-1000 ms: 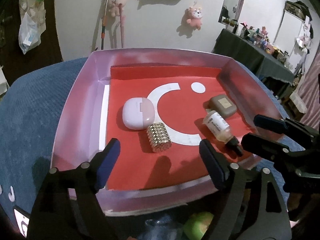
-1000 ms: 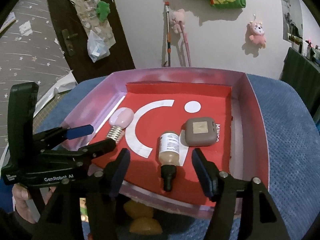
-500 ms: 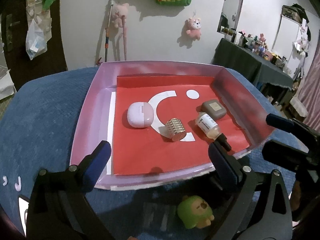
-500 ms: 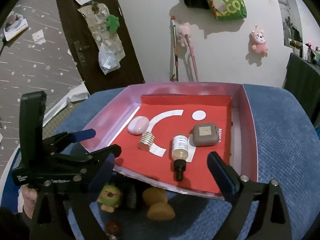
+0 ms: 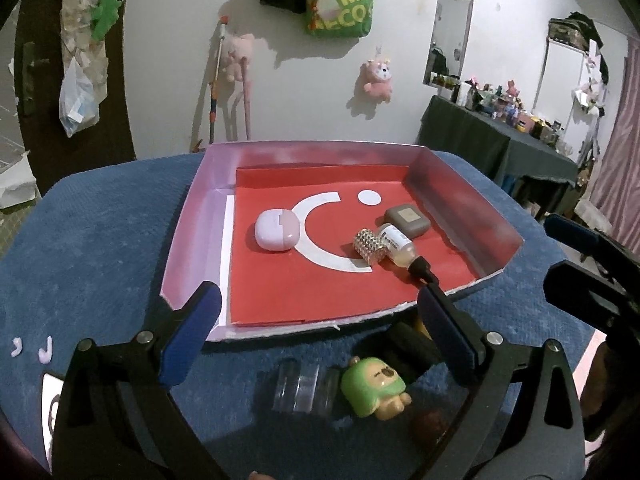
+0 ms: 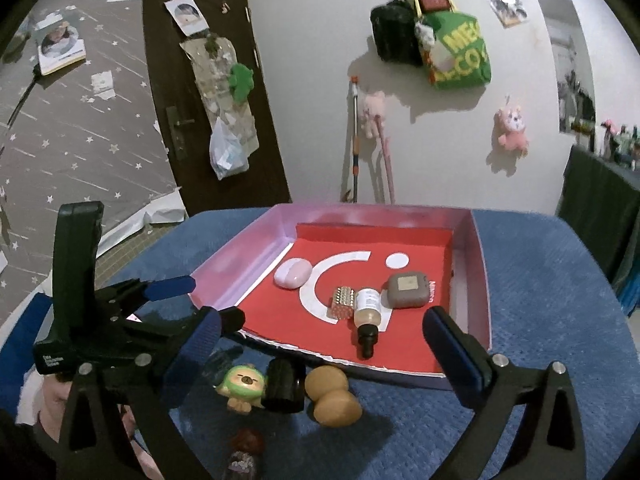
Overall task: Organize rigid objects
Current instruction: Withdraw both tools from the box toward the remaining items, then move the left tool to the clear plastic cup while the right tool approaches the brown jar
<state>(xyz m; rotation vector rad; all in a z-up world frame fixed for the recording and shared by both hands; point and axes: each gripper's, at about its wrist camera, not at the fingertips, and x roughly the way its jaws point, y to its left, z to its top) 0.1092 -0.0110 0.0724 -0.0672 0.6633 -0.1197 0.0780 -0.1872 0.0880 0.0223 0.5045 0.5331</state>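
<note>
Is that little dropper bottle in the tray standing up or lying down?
Lying down. The dropper bottle rests on its side on the tray's red liner, black cap toward the camera.

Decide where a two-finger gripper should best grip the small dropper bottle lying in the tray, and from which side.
Probably grip the dropper bottle across its labelled body, coming from above. It lies flat, black cap toward the tray's near edge, with the studded cylinder against one side, so that finger has little room.
</note>
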